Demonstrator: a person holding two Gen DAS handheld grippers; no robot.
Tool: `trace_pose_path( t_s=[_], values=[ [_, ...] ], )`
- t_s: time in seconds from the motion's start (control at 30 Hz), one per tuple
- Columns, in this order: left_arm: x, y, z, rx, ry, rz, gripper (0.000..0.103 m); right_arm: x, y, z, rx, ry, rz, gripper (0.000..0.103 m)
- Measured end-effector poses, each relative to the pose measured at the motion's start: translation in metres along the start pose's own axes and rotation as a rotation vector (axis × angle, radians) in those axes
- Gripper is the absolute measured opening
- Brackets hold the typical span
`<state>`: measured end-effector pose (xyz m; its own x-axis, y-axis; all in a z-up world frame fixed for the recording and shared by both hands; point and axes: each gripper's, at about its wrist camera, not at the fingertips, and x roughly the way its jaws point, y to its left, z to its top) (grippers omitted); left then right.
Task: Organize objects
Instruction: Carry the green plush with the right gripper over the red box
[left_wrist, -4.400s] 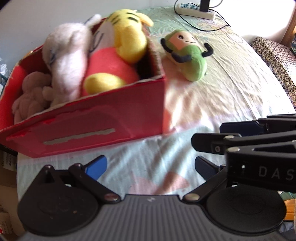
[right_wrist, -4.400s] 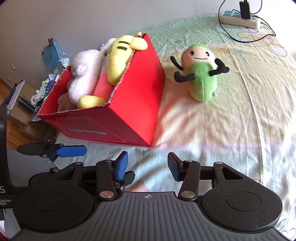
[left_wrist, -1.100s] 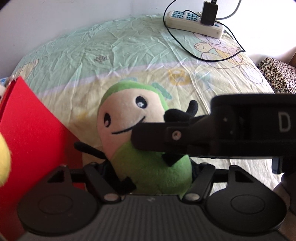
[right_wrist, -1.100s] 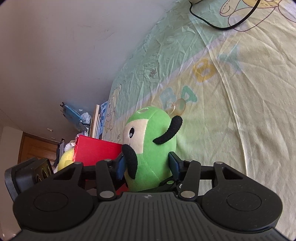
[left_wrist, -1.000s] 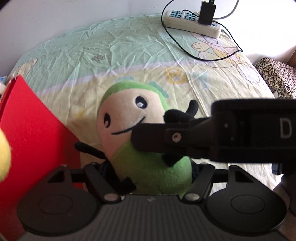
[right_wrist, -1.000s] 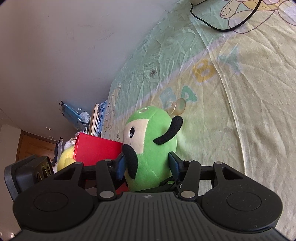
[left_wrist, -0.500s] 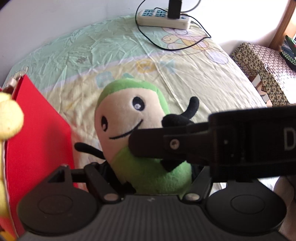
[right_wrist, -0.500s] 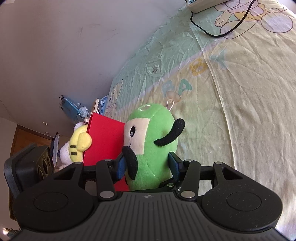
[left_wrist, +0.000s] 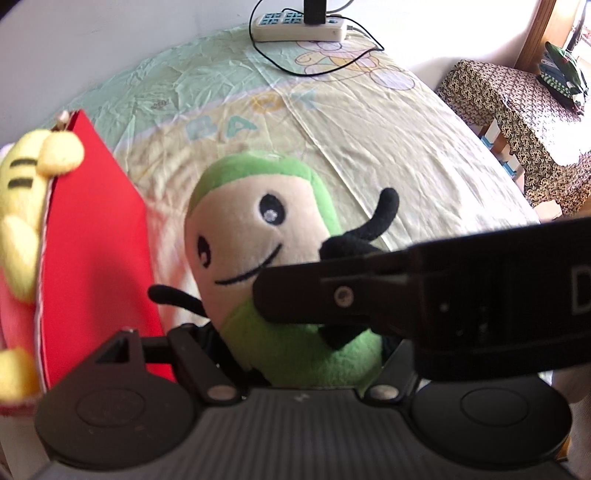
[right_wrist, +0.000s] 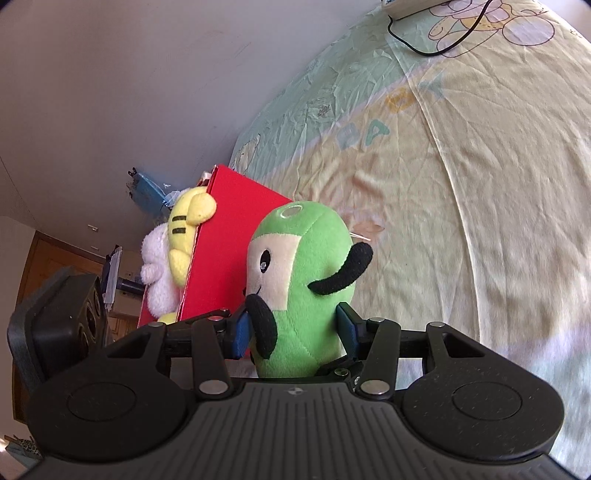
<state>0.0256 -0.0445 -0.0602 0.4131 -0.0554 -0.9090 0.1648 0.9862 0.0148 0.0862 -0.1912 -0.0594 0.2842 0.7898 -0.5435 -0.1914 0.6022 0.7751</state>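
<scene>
Both of your grippers are clamped on the green plush toy (left_wrist: 258, 236), and it hangs above the bedsheet (left_wrist: 388, 155), just beside the red box (left_wrist: 96, 236). The toy has a green body, a cream face with black eyes and a thin smile, and floppy black arms. Your right gripper (right_wrist: 295, 332) squeezes its lower body between the blue pads (right_wrist: 240, 332), with one black arm draped over the left pad. Your left gripper (left_wrist: 295, 354) grips the same lower body from another side; its pads are buried in the fur.

Your left wrist view gives you the face head-on, plus the right gripper crossing in front as a dark bar that hides part of the toy's belly. Your right wrist view shows the toy in profile and the small round patch on top of its head.

The box already holds a yellow striped plush (right_wrist: 188, 221) leaning over its rim and a white plush (right_wrist: 159, 273) behind it. At the far end of the bed you have a power strip (left_wrist: 299, 26) with a black cable (left_wrist: 332, 70), and a patterned cloth-covered stand (left_wrist: 517, 110) sits to the right.
</scene>
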Motion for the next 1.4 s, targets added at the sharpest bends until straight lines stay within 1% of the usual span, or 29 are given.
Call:
trace_pose_path(
  t_s=[0.13,0.43,0.63,0.8,0.9,1.0,1.23,1.4],
  values=[
    [-0.009,-0.001,-0.016,0.001,0.004,-0.004,0.071,-0.004,0.011,-0.014,-0.021,0.022,-0.003,0.051],
    [-0.027,0.008,-0.056,-0.03,0.022,-0.008,0.071,-0.001,0.033,-0.045,-0.084,0.104,-0.005,0.051],
    [-0.042,0.017,-0.087,-0.066,0.039,-0.001,0.071,0.009,0.05,-0.067,-0.136,0.182,0.01,0.051],
    [-0.051,0.032,-0.114,-0.108,0.067,0.012,0.071,0.024,0.065,-0.084,-0.167,0.265,0.027,0.051],
    [-0.058,0.047,-0.13,-0.144,0.078,0.021,0.071,0.038,0.076,-0.093,-0.171,0.315,0.043,0.051],
    [-0.069,0.065,-0.143,-0.169,0.073,0.034,0.071,0.053,0.093,-0.101,-0.201,0.351,0.063,0.051],
    [-0.102,0.118,-0.167,-0.211,0.042,0.079,0.071,0.091,0.147,-0.114,-0.269,0.387,0.108,0.051],
    [-0.127,0.157,-0.18,-0.214,0.007,0.109,0.071,0.118,0.185,-0.12,-0.311,0.39,0.15,0.051]
  ],
)
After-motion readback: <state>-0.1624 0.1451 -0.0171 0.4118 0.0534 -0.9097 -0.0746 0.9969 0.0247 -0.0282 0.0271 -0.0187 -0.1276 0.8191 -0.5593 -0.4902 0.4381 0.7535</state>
